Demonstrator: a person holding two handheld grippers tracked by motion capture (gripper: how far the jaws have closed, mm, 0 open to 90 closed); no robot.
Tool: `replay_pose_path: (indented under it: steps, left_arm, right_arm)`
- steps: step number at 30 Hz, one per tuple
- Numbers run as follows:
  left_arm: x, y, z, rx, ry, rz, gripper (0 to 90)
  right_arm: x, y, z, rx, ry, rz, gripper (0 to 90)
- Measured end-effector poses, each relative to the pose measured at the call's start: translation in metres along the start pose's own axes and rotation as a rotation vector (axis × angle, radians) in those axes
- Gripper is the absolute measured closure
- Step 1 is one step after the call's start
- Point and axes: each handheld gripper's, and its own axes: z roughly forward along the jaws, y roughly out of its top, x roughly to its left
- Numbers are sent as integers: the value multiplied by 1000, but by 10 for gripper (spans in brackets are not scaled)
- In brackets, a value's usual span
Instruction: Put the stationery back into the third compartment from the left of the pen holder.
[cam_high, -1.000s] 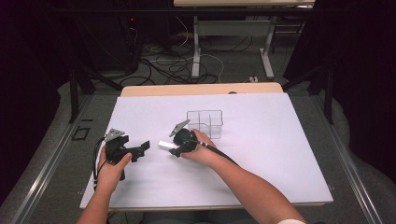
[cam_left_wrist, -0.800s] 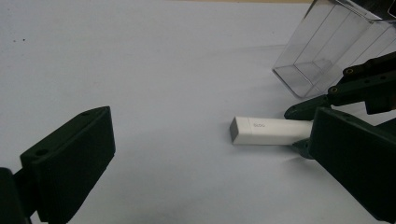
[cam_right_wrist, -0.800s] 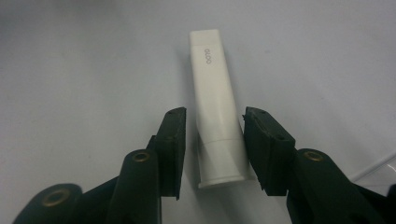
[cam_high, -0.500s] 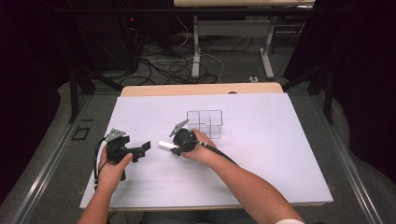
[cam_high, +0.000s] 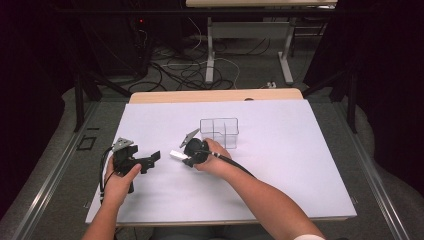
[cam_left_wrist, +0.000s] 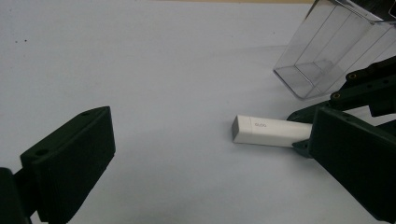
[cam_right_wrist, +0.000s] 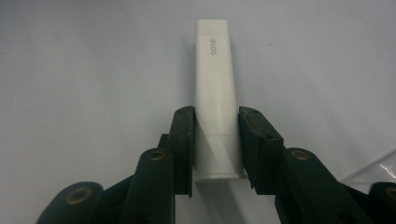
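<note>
A white rectangular stick marked "GLOO" lies flat on the white table. My right gripper is shut on its near end, with both pads pressed against its sides. In the high view the stick pokes out to the left of the right gripper. My left gripper rests to the left of it, open, its jaws pointing at the stick. In the left gripper view the stick lies ahead between the wide-apart jaws of the left gripper, well clear of them.
A clear plastic box with inner dividers stands just behind the right hand; it shows at the upper right as the box in the left gripper view. The table's front edge is close to the person's forearms.
</note>
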Motion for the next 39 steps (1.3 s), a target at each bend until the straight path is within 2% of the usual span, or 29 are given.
replay_pose_path:
  steps: [11, 17, 20, 23, 26, 28, 29, 33, 34, 35, 36, 39]
  left_arm:
    - [-1, 2, -3, -26, -1, -8, 6]
    - [-7, 5, -3, -19, -14, 9, 5]
    - [-11, 6, -2, -14, -4, 18, 4]
    - [-14, 6, -1, -6, -14, 31, 3]
    - [-18, 5, 2, -7, -10, 48, 4]
    - [-20, 6, 3, 0, -16, 54, 7]
    - [-21, 5, 4, -5, -18, 57, 7]
    - [-26, 5, 6, -3, -23, 74, 15]
    - [-27, 6, 6, 7, -29, 75, 19]
    - [-28, 6, 6, 4, -32, 84, 19]
    - [-30, 6, 7, 5, -36, 84, 29]
    - [-33, 5, 7, 21, -57, 94, 58]
  right_arm:
    - [0, -3, -22, -20, -7, -15, 673]
    - [0, -11, -40, -28, -3, -60, 672]
    - [1, -15, -51, -30, -15, -85, 673]
    - [3, -22, -62, -40, -27, -104, 672]
    - [4, -30, -72, -38, -48, -148, 673]
    - [6, -38, -81, -45, -78, -191, 672]
    - [6, -38, -81, -45, -78, -191, 672]
    - [8, -47, -93, -57, -120, -262, 672]
    - [10, -51, -98, -62, -141, -303, 672]
    - [10, -51, -98, -62, -141, -303, 672]
    - [12, -57, -102, -57, -171, -363, 673]
    - [14, -66, -105, -53, -204, -425, 672]
